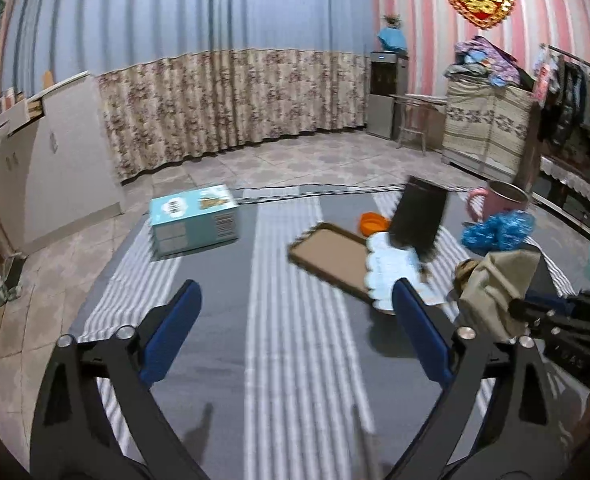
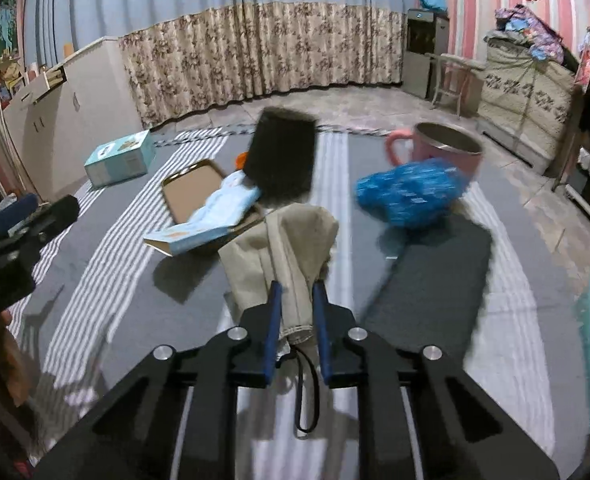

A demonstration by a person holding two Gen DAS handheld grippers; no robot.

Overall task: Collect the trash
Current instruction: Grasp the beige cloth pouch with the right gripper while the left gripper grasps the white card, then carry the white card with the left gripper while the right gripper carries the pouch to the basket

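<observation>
1. Striped grey-and-white cloth (image 2: 95, 216) covers the table below floral curtains (image 1: 231, 104).
2. Left gripper (image 1: 295, 312) hovers, jaws wide apart and empty, over the cloth.
3. Torn light-blue carton (image 2: 207, 220) lies at centre.
4. Right gripper (image 2: 297, 304), jaws clamped on a beige fabric pouch (image 2: 283, 240), sits near a crumpled blue wrapper (image 2: 411, 192).

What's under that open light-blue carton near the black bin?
The light-blue carton lies across a brown rimmed tray; the tray's near end is hidden beneath it.
</observation>
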